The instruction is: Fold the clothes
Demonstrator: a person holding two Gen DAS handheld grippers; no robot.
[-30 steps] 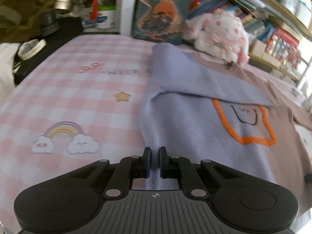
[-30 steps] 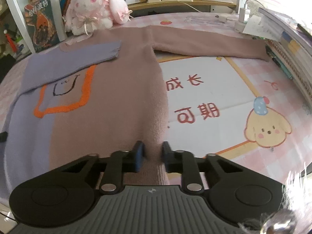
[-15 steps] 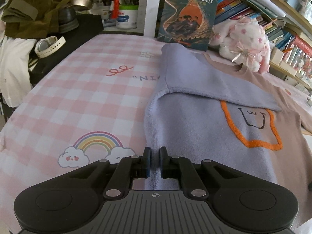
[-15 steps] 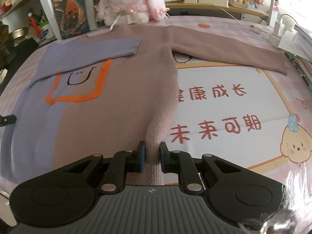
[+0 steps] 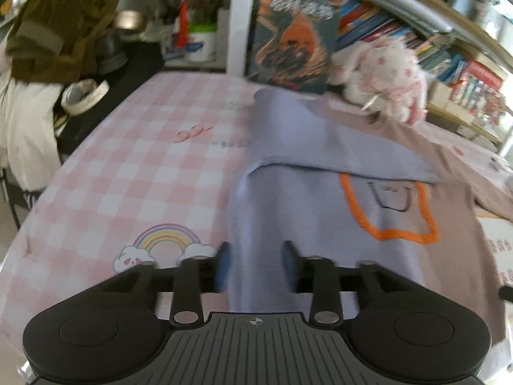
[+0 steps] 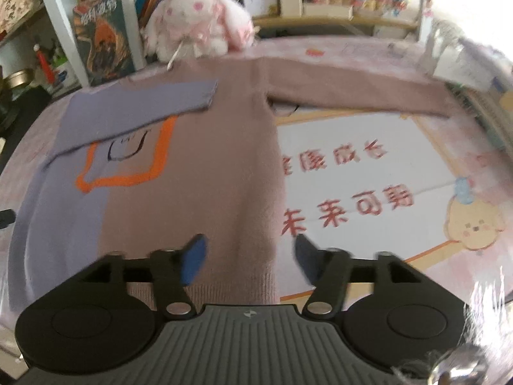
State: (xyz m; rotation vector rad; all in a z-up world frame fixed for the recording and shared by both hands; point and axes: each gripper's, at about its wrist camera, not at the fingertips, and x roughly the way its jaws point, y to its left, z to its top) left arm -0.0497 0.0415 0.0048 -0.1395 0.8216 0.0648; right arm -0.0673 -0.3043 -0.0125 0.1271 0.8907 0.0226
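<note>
On the pink checked tablecloth point(image 5: 134, 173) the sweater point(image 6: 198, 173) lies flat, its lilac sleeve point(image 6: 141, 109) folded across the chest. Left gripper point(image 5: 256, 264) and right gripper point(image 6: 250, 258) both hover at the hem with fingers spread apart, gripping nothing. Behind the collar sits a plush bunny point(image 6: 198, 22)

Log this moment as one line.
left tongs: open | right tongs: open | sweater: flat, left sleeve folded in
</note>
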